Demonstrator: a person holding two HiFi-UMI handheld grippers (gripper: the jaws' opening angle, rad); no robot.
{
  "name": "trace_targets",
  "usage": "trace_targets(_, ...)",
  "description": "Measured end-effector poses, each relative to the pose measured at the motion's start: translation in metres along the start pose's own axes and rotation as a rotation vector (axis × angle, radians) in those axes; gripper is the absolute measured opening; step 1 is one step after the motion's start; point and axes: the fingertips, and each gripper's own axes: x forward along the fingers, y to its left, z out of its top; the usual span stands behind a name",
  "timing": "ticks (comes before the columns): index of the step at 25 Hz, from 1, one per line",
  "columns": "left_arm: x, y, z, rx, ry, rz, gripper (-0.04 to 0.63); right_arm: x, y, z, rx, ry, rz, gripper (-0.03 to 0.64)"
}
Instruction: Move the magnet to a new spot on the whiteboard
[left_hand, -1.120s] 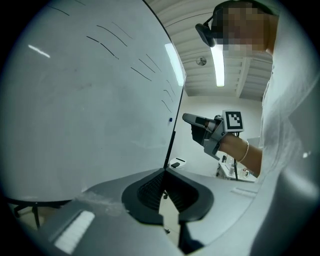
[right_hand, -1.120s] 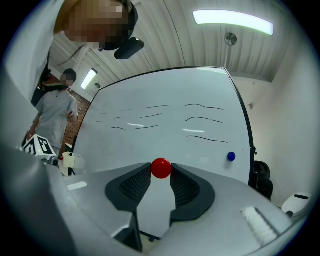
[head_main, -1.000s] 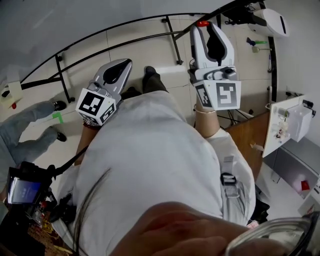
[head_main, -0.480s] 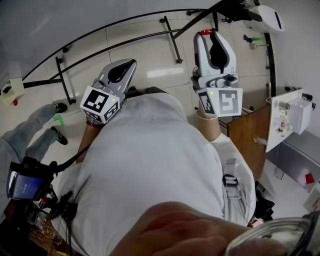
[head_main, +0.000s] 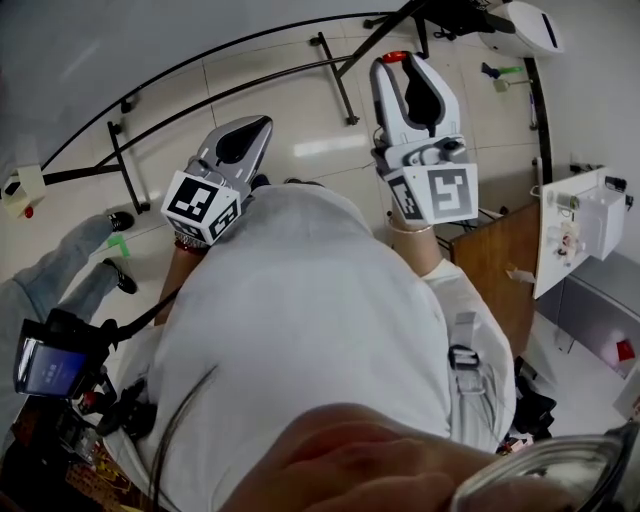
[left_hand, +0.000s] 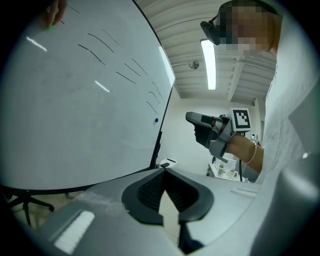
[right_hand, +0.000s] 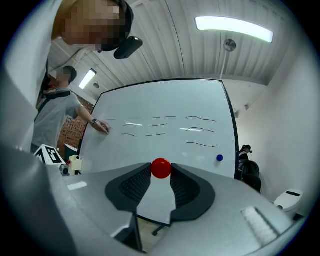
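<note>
Jaws of right gripper (right_hand: 161, 173) clamp a red ball magnet (right_hand: 161, 168) at their tips, pads pressing it from both sides. Magnet is off the whiteboard (right_hand: 165, 135), held in the air in front of it; in the right gripper view it sits low against the board's bottom edge. Left gripper view shows the right gripper out to the side with a gap between it and the board's edge. Jaws of left gripper (left_hand: 163, 171) are closed tip to tip, nothing between them, pointing past the board's right edge. Board has short black wavy lines in rows, plus a small blue magnet (right_hand: 219, 158) stuck near its right edge, well apart from the red one. Second person stands at the board's left with a hand (right_hand: 101, 127) on it. Another person (right_hand: 246, 150) is seated beyond the board's right side. Head view: both grippers up in front of the white-shirted torso, left one lower and tilted right, right one higher with the red magnet at its tip, over a tiled floor (head_main: 300, 110) and the black stand legs (head_main: 200, 105). Ceiling light strip (right_hand: 234, 22) is on overhead.
</note>
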Motion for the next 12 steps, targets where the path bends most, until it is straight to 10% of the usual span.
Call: trace_targets(12, -0.006, 0.001, -0.007, 0.041, 0.02, -0.004, 0.006, -0.015, -0.018, -0.02, 0.043, 0.006, -0.076, 0.126)
